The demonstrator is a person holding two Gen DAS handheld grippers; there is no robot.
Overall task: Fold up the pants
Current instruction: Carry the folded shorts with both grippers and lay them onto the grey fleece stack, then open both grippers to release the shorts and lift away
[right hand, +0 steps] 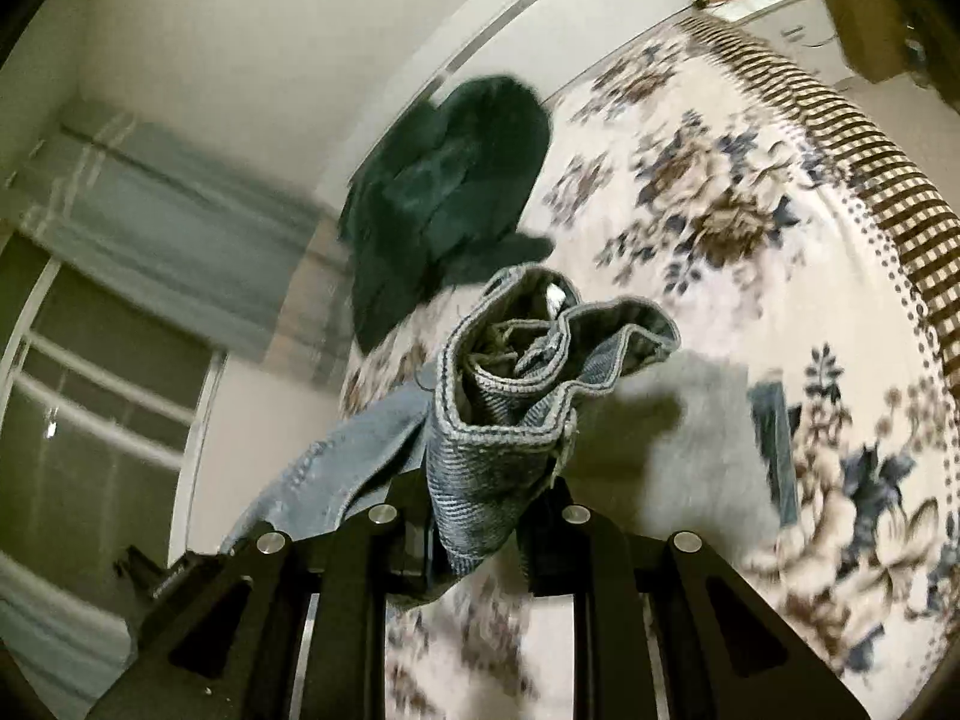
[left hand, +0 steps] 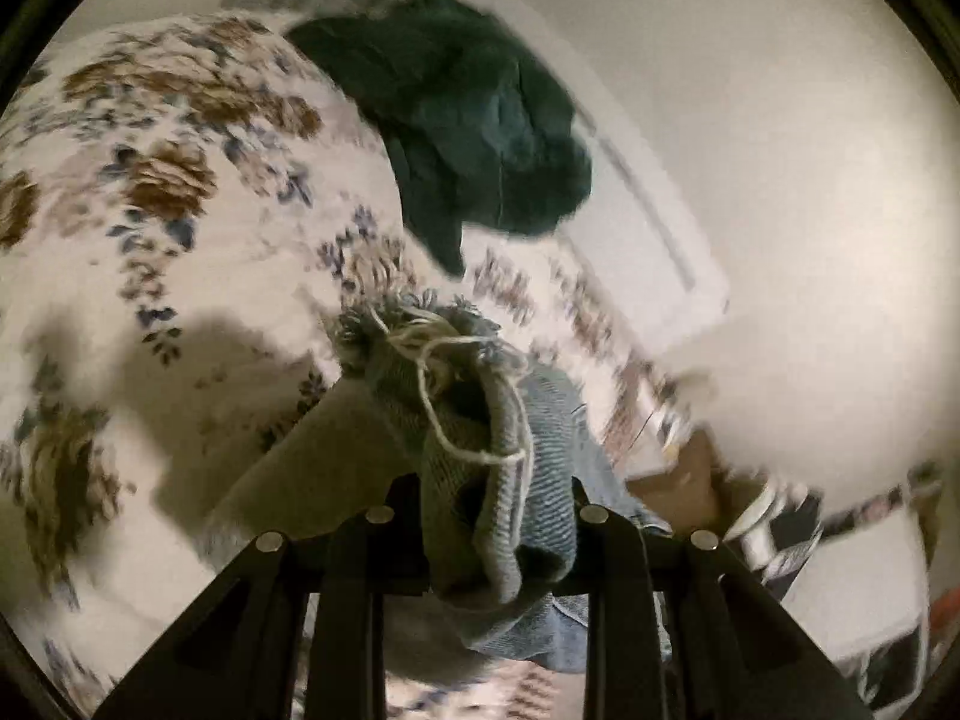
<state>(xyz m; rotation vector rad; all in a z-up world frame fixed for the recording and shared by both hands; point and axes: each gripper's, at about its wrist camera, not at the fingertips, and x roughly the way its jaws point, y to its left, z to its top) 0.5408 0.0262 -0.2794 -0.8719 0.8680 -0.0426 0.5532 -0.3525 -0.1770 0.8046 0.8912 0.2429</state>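
Observation:
The pants are light blue jeans. My left gripper [left hand: 492, 516] is shut on a frayed hem end of the jeans [left hand: 498, 450], with loose white threads hanging from it. My right gripper [right hand: 480, 504] is shut on a bunched stitched edge of the jeans [right hand: 510, 396]. More denim trails off to the left of the right gripper. Both ends are held up above a bed with a floral cover [left hand: 180, 180], which also shows in the right wrist view [right hand: 720, 210]. Both views are blurred by motion.
A dark green garment [left hand: 474, 138] lies crumpled at the far side of the bed, also visible in the right wrist view [right hand: 444, 192]. A white wall [left hand: 780, 150] stands behind it. A window with a curtain [right hand: 120, 330] is at the left.

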